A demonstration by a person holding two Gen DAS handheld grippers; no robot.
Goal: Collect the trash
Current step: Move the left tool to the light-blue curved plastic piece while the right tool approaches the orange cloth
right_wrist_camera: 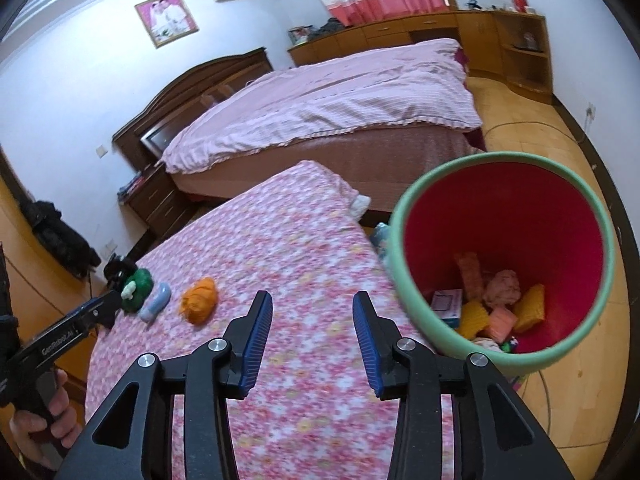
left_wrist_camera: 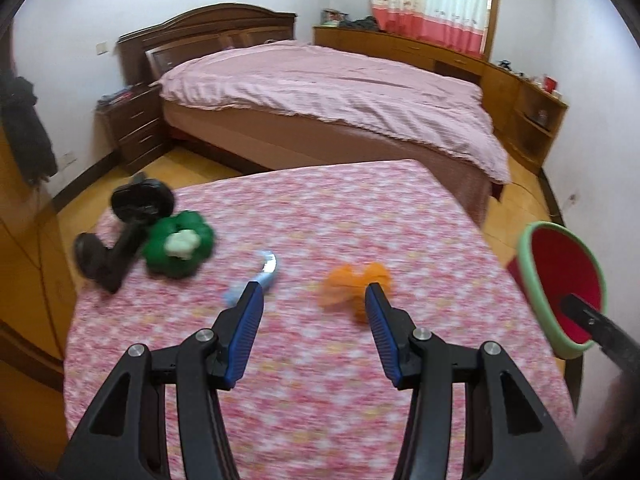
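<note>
On the pink floral table (left_wrist_camera: 320, 400) lie an orange crumpled piece (left_wrist_camera: 352, 284), a light blue wrapper (left_wrist_camera: 266, 274) and a green lump with a white bit on it (left_wrist_camera: 180, 248). My left gripper (left_wrist_camera: 314, 288) is open and hovers just short of the orange piece and the wrapper, holding nothing. My right gripper (right_wrist_camera: 312, 296) is also open and empty over the table's right part. A red bin with a green rim (right_wrist_camera: 396, 236) is just right of it, with several pieces of trash inside. The orange piece (right_wrist_camera: 200, 300) and the left gripper (right_wrist_camera: 108, 308) show at the left.
A black stand-like object (left_wrist_camera: 128, 220) rests at the table's far left corner beside the green lump. Beyond the table are a bed (left_wrist_camera: 340, 88), a dark nightstand (left_wrist_camera: 132, 128) and wooden cabinets (left_wrist_camera: 520, 96). A cable (right_wrist_camera: 560, 400) runs across the floor on the right.
</note>
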